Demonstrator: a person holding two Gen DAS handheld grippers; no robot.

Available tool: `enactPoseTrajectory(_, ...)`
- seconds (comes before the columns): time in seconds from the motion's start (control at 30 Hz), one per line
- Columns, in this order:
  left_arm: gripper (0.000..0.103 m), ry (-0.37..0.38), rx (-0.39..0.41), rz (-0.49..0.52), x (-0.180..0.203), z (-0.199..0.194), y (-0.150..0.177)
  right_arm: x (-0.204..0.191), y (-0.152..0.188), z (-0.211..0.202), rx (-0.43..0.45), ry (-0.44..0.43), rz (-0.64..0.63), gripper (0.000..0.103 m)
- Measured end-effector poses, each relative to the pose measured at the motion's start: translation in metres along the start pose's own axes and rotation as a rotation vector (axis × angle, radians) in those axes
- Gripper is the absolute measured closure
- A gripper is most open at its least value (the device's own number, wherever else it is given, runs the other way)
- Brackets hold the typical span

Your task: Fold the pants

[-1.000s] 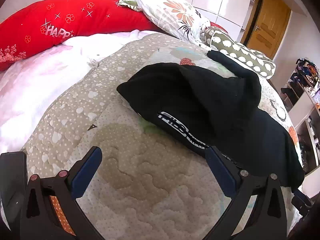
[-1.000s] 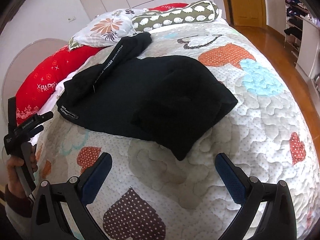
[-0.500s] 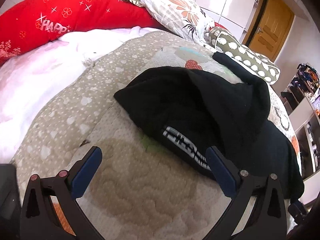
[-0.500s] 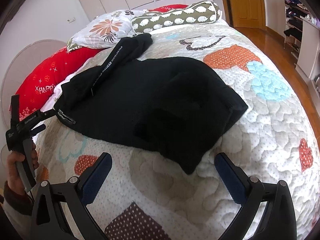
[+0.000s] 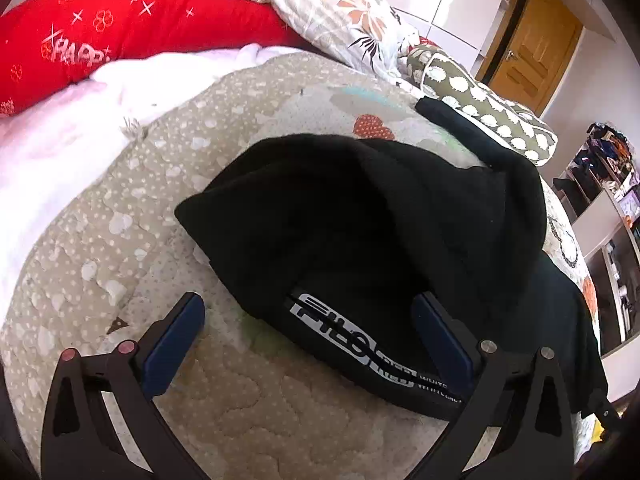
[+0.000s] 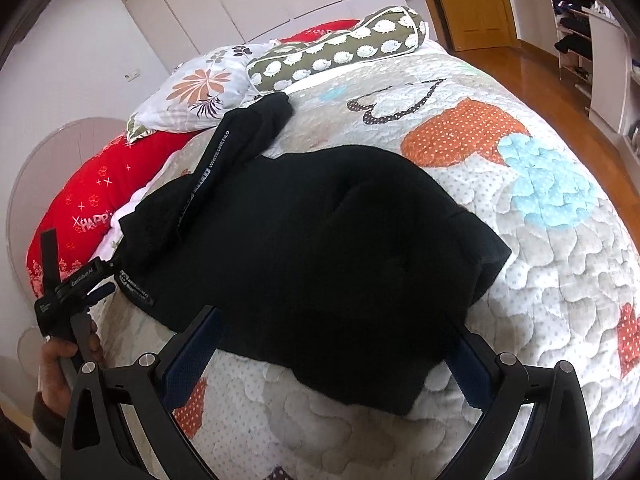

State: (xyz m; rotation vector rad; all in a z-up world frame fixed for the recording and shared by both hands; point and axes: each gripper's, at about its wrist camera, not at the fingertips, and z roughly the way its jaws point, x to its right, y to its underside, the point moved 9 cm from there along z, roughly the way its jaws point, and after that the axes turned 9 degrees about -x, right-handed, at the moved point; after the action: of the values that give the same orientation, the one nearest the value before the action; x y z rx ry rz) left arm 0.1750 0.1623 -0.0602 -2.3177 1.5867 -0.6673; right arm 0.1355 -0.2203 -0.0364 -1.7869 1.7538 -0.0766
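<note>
The left gripper (image 5: 308, 330) has its blue-padded fingers (image 5: 174, 344) spread wide apart, holding nothing. They sit low over the quilt, and the corner of the black pants (image 5: 360, 220) with the white printed lettering lies in the gap between them; the right-hand finger overlaps the dark cloth, though I cannot tell whether it touches. The right gripper (image 6: 332, 354) is likewise wide apart and holding nothing, its fingers (image 6: 192, 356) straddling the near edge of the pants (image 6: 320, 248), which droops toward it.

The pants lie spread in a loose, rumpled heap across the middle of the bed, on a quilt (image 6: 560, 264) patterned with orange, blue and dotted hearts. One leg, with a line of white print along it, trails away toward the pillows. In the right wrist view the person's left hand (image 6: 60, 364) shows at the far left, gripping the black handle of the other gripper at the pants' corner.

Beyond the pants, at the head of the bed, sit a flowered pillow (image 6: 196, 92), an olive bolster with white sheep (image 6: 340, 52) and a long red cushion (image 5: 112, 32). A wooden door (image 5: 524, 40) stands farther back.
</note>
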Motion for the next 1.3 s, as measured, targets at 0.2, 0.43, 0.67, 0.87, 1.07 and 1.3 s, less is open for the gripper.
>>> enactPoseTrajectory(0.2,0.06,0.031,0.001,0.003,0.003,0.002,-0.005,0.009,-0.014,0.001,0.049,-0.054,0.063,0.079)
enactPoseTrajectory(0.43,0.09,0.109,0.024,0.014,0.019,-0.021,-0.002,0.025,-0.014,-0.025,0.102,-0.118,0.102,0.086)
enactPoseTrajectory(0.67,0.09,0.131,0.068,0.066,0.039,-0.079,0.026,0.037,-0.009,-0.076,0.159,-0.13,0.088,0.086)
enactPoseTrajectory(0.87,0.09,0.144,0.054,0.101,0.035,-0.115,0.075,0.041,0.018,-0.112,0.149,-0.113,0.041,0.086)
enactPoseTrajectory(1.07,0.09,0.155,0.02,0.08,0.015,-0.135,0.136,0.052,0.06,-0.124,0.069,-0.073,0.008,0.085)
enactPoseTrajectory(1.3,0.088,0.132,-0.063,0.031,-0.003,-0.11,0.175,0.1,0.09,-0.113,-0.033,0.042,0.104,0.064)
